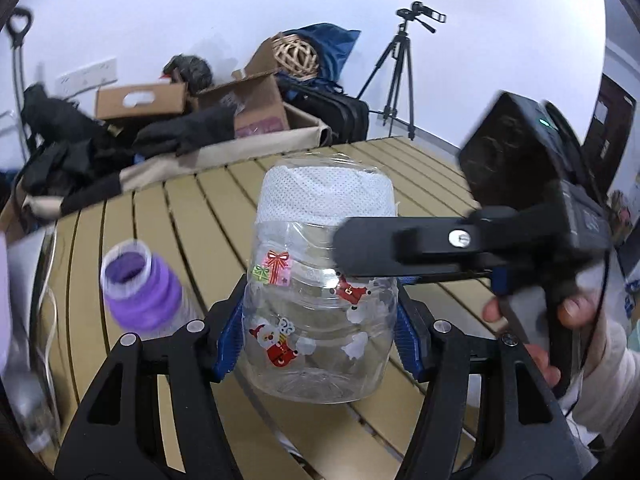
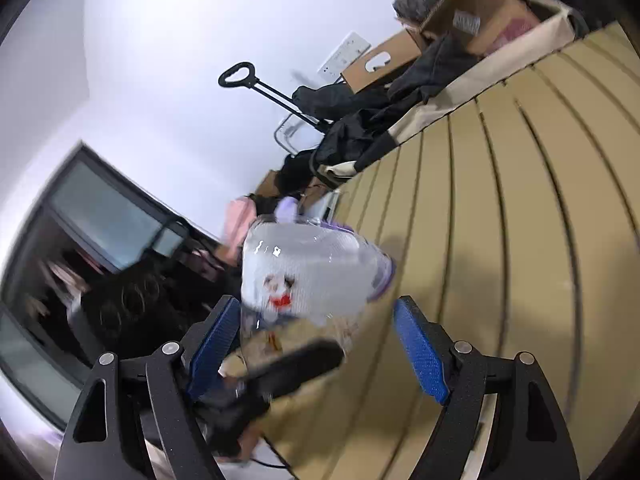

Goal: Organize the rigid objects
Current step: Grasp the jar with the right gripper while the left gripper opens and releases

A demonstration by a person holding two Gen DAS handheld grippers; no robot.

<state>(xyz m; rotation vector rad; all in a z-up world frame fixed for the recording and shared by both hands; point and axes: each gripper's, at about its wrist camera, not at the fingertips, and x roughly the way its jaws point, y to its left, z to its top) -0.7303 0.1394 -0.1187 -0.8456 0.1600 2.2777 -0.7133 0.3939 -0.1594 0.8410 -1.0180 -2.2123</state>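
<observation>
Although both views are distorted and the right one blurred, the layout reads clearly enough. The slatted table [image 1: 192,216] fills the lower field of the left wrist view, its far edge bordered by a clutter of cardboard boxes [image 1: 248,100] and dark clothing from nine to twelve o'clock, with a tripod [image 1: 396,76] standing at one o'clock.

The clear jar [image 1: 320,312], decorated with Santa stickers and capped by a white textured lid [image 1: 326,192], sits at the centre of the left view, upright relative to the camera. The left gripper [image 1: 320,340] holds it, both blue pads pressed against the jar's lower walls. Whether the base rests on the slats or hangs just above them cannot be told.

The right gripper [image 2: 316,344] approaches from three o'clock in the left view, passing in front of the jar's shoulder. In its own view its fingers stand wide apart, with the jar's lidded end [image 2: 312,272] ahead of them and not clamped (contact on the left pad cannot be confirmed through the blur).

A smaller bottle with a purple neck [image 1: 136,292] stands at nine o'clock, just beside the left gripper's finger.

Assessment: the step in hand appears to be a two-handed operation at the lid, or a handover. To do it well, the left grip should hold firm low on the jar, while the right fingers centre squarely over the lid before closing, keeping clear of the purple bottle.
</observation>
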